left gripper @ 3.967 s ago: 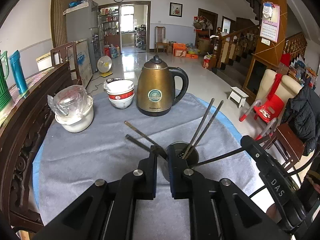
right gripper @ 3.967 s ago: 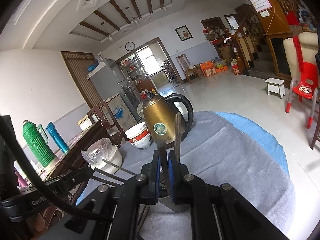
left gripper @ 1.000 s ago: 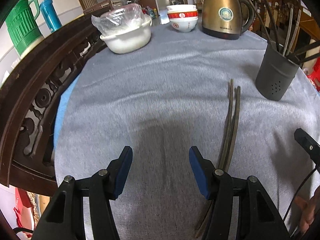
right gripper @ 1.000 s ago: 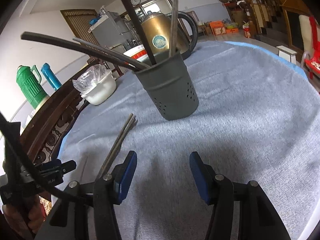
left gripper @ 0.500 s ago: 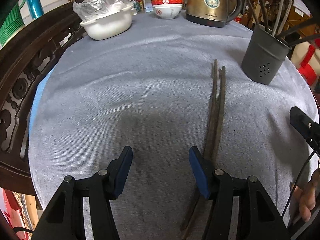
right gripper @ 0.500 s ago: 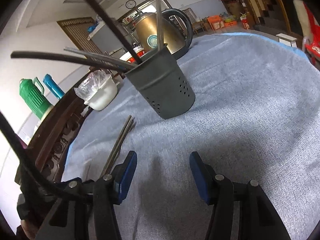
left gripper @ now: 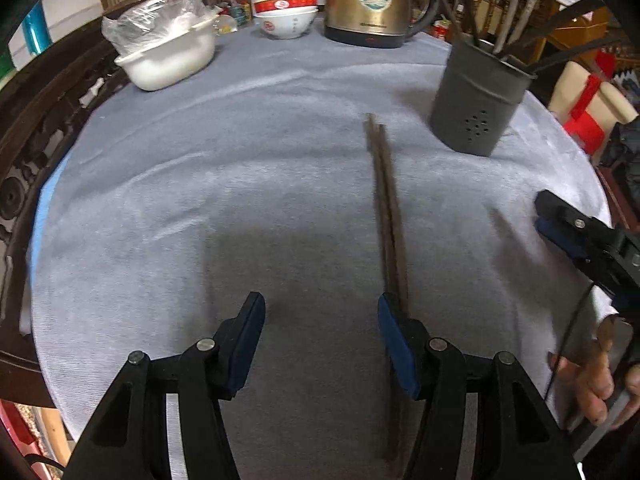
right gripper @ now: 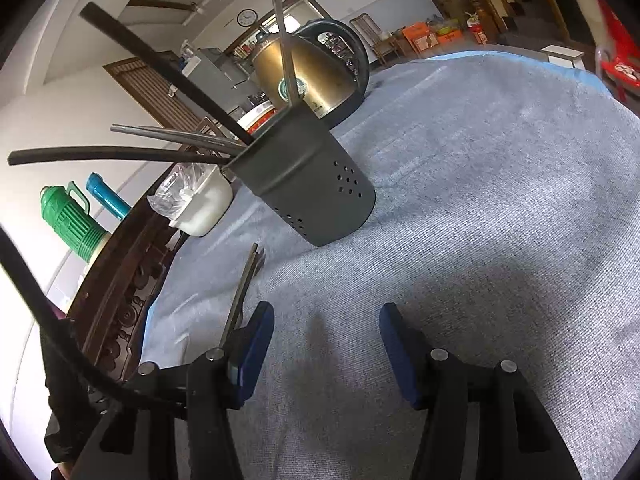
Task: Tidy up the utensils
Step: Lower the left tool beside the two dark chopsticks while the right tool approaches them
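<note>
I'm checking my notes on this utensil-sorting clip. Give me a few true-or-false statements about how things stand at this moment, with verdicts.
1. The pair of dark chopsticks lies flat on the grey tablecloth. True.
2. The left tongs are shut on the pair of dark chopsticks. False: their jaws stand wide apart and hold nothing.
3. The dark grey perforated utensil holder stands upright with several sticks in it. True.
4. The right tongs grip the dark grey perforated utensil holder. False: they are open and apart from it.
5. The gold electric kettle lies tipped on its side. False: it stands upright at the far side of the table.
</note>
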Demonstrator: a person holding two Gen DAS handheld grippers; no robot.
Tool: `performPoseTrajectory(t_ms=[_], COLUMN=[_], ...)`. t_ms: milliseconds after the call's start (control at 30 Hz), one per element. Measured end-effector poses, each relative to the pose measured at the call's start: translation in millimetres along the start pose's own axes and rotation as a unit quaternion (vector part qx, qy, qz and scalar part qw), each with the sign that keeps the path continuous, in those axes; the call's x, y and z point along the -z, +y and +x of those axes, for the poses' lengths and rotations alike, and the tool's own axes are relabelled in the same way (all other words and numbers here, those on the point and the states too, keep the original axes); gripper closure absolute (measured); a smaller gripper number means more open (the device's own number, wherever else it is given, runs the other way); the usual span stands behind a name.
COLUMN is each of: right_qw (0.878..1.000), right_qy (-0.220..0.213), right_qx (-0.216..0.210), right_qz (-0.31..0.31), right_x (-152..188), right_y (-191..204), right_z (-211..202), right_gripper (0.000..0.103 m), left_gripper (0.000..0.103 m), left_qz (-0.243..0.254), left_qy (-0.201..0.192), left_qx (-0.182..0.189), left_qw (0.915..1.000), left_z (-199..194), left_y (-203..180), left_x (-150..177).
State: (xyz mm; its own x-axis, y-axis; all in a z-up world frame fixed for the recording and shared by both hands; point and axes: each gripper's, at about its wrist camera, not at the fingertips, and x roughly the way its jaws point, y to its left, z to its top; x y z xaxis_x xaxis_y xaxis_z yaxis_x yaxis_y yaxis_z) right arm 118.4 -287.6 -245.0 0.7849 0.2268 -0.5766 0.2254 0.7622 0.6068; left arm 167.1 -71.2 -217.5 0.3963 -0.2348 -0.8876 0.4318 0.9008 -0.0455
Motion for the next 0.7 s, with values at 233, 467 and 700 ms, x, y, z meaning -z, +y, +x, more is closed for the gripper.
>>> performPoseTrajectory(t_ms=[233,467,700], right_qw=[1.0,1.0,1.0], right_qy=[-0.002,-0.002,-0.001], right_qx=[0.001,0.002,0.003], right_qz=[0.003,0.004,0.004], right_x=[-0.4,-0.5,-0.9], right_y=[-2.0,-2.9,-3.7], right_z=[-0.6,-0.2,0.5], right_gripper=[0.044,0.044,0.044], left_gripper=[0.043,0.043,0.042], left_qz=[0.022,-0.002,0.007], left_qy=[0.009,0.005,0.012], left_qx=[0.032,0.04,0.041], left_qw=[0.9992,0.9992,0.999], left_z=[-0.2,-2.0,8.3], left_y=[-22.6,-19.7,-22.9], left_x=[8.2,-4.3,-15.8])
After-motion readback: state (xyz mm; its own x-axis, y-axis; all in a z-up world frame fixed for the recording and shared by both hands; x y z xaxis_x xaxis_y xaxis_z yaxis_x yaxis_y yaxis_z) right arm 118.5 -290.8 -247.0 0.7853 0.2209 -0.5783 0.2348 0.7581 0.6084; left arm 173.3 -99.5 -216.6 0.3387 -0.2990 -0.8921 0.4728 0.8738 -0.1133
